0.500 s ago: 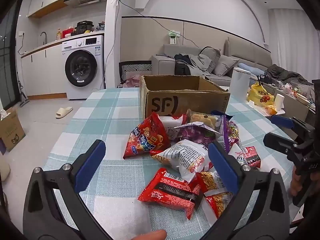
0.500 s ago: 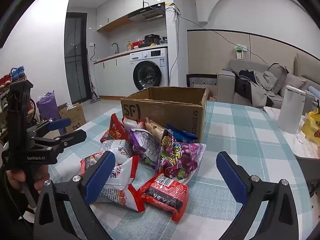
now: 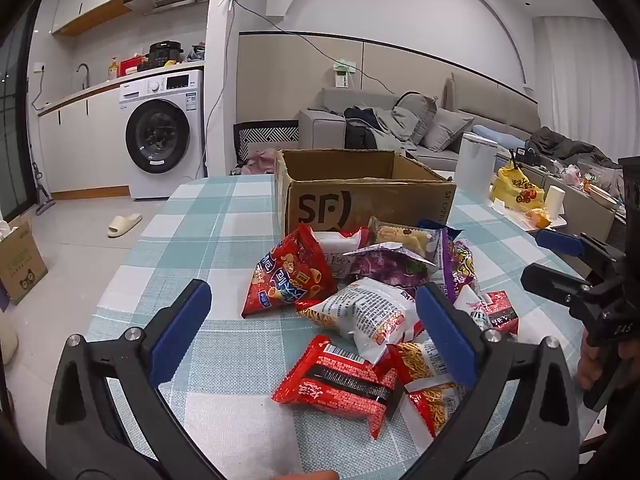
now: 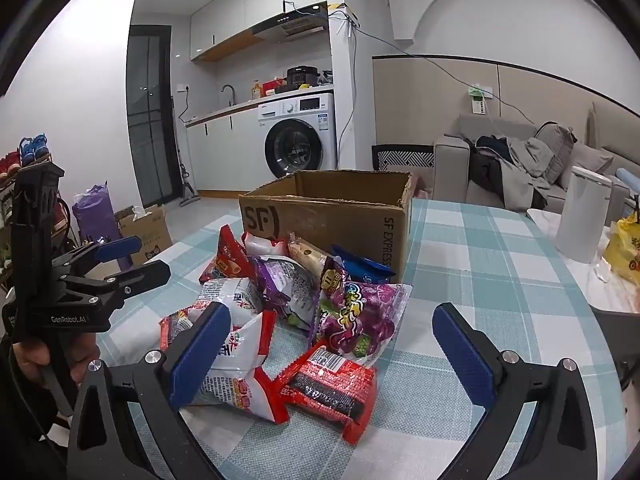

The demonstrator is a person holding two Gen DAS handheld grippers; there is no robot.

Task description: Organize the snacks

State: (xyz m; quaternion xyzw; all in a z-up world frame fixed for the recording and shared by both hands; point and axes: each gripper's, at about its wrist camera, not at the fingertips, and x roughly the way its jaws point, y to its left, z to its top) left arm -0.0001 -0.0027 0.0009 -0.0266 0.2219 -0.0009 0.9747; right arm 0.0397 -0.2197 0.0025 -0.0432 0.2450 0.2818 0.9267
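A heap of snack packets lies on the checked tablecloth in front of an open cardboard box marked SF. Nearest me are a red packet with a black band, a white bag and a red triangular bag. My left gripper hovers open over the near side of the heap, holding nothing. From the right wrist view I see the same red packet, a purple candy bag and the box. My right gripper is open above them, also with nothing in it. Each gripper shows in the other's view: right gripper, left gripper.
A white cylindrical container and a yellow bag stand on a side table to the right. Bare tablecloth lies left of the heap and right of the box. A washing machine and a sofa are beyond the table.
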